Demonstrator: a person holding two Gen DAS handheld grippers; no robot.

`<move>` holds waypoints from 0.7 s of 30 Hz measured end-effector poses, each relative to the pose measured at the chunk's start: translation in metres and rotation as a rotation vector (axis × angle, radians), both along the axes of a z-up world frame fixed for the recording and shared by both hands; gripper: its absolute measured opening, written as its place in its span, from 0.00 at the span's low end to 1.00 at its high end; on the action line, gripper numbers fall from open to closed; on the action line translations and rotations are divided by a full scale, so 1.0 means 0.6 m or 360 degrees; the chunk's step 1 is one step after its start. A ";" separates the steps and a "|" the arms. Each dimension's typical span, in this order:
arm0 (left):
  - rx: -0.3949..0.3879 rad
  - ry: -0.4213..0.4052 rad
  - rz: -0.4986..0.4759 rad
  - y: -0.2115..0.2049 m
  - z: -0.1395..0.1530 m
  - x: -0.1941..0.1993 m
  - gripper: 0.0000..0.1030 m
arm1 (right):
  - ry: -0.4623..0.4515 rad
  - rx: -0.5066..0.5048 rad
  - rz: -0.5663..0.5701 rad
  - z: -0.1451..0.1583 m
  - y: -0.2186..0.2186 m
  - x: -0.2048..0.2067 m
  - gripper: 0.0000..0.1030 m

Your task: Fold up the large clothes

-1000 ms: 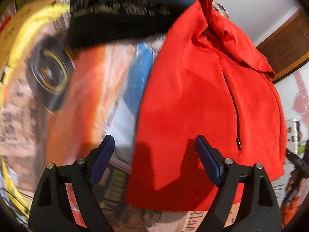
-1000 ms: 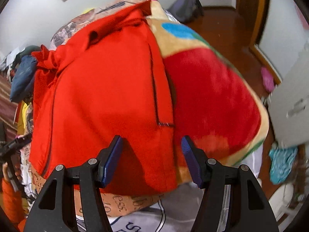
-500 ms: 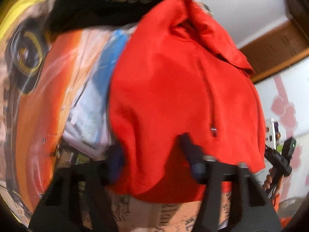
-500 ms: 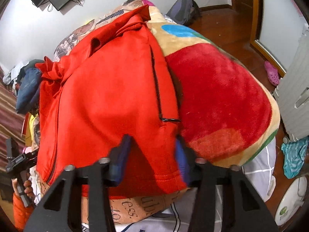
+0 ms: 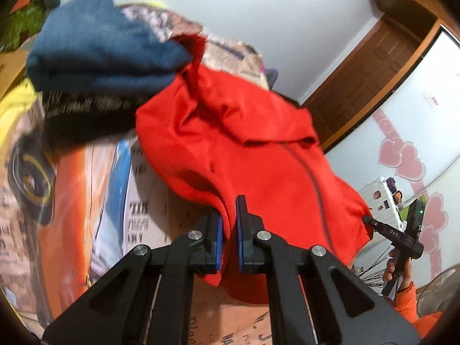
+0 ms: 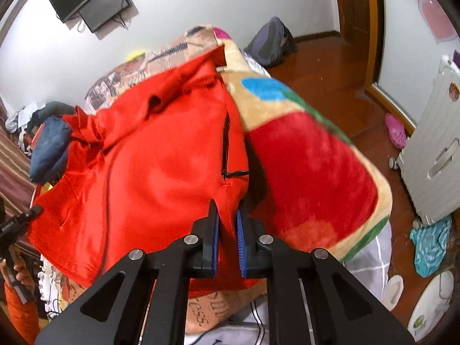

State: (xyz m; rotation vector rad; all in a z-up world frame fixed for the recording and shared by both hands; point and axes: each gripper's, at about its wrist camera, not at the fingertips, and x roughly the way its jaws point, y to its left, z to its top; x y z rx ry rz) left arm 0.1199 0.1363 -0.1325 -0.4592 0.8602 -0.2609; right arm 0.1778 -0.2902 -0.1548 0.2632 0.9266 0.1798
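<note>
A red fleece jacket [image 5: 244, 149] lies spread over the bed, its near hem lifted off the blanket. My left gripper [image 5: 228, 210] has its jaws closing tight on the hem's left corner, with red cloth pinched between the blue pads. My right gripper [image 6: 227, 212] is closing the same way on the red jacket [image 6: 161, 158], gripping the hem just below its zipped pocket [image 6: 225, 149]. Each wrist view shows the other gripper at the jacket's far corner, held by a hand in an orange sleeve [image 5: 405, 299].
A folded blue garment [image 5: 100, 57] on a dark one sits at the jacket's collar end. The printed blanket [image 5: 86, 187] and a red and beige fleece blanket [image 6: 310, 158] cover the bed. A white suitcase [image 6: 431, 158], a backpack [image 6: 270, 40] and a pink slipper [image 6: 395, 130] stand on the wooden floor.
Both grippers went from wide open around the hem to shut on it. Both have risen, the left one more, lifting the hem off the blanket.
</note>
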 end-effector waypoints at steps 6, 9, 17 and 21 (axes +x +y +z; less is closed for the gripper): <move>0.0038 -0.0136 -0.0015 -0.005 0.054 0.029 0.06 | -0.0161 -0.0009 0.0082 0.059 0.016 0.025 0.08; 0.0035 -0.0199 -0.0025 -0.009 0.077 0.054 0.06 | -0.0247 -0.0030 0.0151 0.088 0.034 0.049 0.08; 0.0064 -0.0330 0.0044 0.002 0.139 0.182 0.06 | -0.0443 -0.0052 0.0233 0.153 0.067 0.176 0.08; 0.0061 -0.0327 0.0128 0.025 0.146 0.271 0.06 | -0.0528 -0.0085 0.0205 0.183 0.080 0.266 0.07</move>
